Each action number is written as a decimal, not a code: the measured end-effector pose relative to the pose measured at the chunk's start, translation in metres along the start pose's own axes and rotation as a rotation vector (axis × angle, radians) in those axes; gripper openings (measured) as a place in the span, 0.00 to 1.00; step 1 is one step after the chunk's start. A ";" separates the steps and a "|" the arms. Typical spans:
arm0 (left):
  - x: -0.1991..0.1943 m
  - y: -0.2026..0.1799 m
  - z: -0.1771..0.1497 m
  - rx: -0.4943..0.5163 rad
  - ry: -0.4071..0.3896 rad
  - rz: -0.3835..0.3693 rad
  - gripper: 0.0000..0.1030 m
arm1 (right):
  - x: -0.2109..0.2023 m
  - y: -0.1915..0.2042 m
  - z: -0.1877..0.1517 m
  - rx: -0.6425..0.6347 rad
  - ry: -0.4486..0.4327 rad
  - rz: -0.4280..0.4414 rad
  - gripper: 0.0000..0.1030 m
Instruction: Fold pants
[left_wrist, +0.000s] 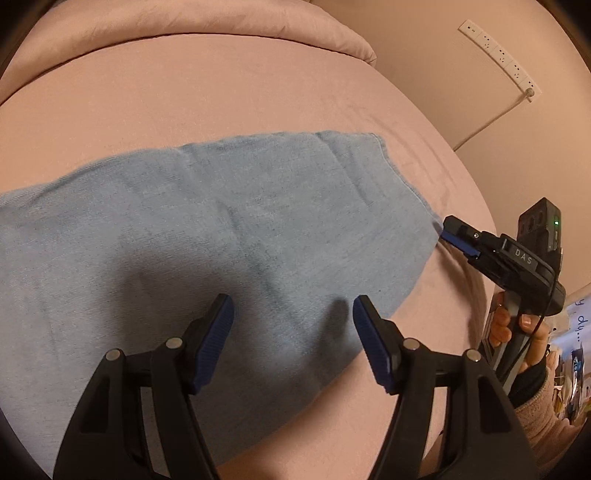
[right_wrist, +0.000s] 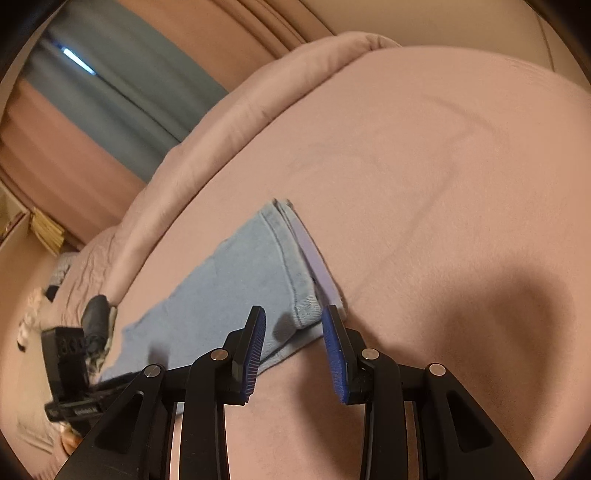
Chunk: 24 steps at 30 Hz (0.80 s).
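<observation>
Light blue denim pants (left_wrist: 207, 236) lie flat on a pink bed sheet (left_wrist: 221, 96). In the left wrist view my left gripper (left_wrist: 293, 314) is open and empty, hovering over the pants' near edge. My right gripper (left_wrist: 452, 236) shows at the right, its tip at the pants' corner. In the right wrist view the right gripper (right_wrist: 293, 325) is open, its fingers on either side of the hemmed corner of the pants (right_wrist: 258, 266), without clamping it. The left gripper's body (right_wrist: 70, 369) shows at the lower left.
A rolled pink duvet (left_wrist: 184, 22) lies along the far side of the bed. A white power strip (left_wrist: 498, 55) with a cable is on the wall at right. Curtains (right_wrist: 110, 92) hang beyond the bed. Clutter sits at the bed's left side (right_wrist: 37, 306).
</observation>
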<state>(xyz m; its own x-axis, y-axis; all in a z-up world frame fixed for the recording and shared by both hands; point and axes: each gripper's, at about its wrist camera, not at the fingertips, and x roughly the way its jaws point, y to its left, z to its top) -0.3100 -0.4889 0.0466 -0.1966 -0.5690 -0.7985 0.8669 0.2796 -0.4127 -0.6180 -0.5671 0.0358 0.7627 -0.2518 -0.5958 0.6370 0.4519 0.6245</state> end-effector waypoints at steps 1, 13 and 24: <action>-0.001 -0.001 0.000 -0.004 -0.001 -0.004 0.67 | 0.000 -0.002 0.000 0.016 0.003 0.011 0.33; 0.001 -0.001 0.001 -0.015 -0.001 0.008 0.68 | 0.014 0.012 0.006 -0.026 0.040 0.026 0.33; 0.004 -0.002 0.004 -0.024 0.006 0.009 0.72 | 0.002 0.030 0.006 -0.085 -0.084 -0.073 0.06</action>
<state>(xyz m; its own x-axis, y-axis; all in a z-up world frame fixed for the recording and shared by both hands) -0.3109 -0.4951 0.0461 -0.1916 -0.5614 -0.8051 0.8572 0.3037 -0.4158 -0.5967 -0.5593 0.0563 0.7236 -0.3559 -0.5913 0.6820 0.5000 0.5337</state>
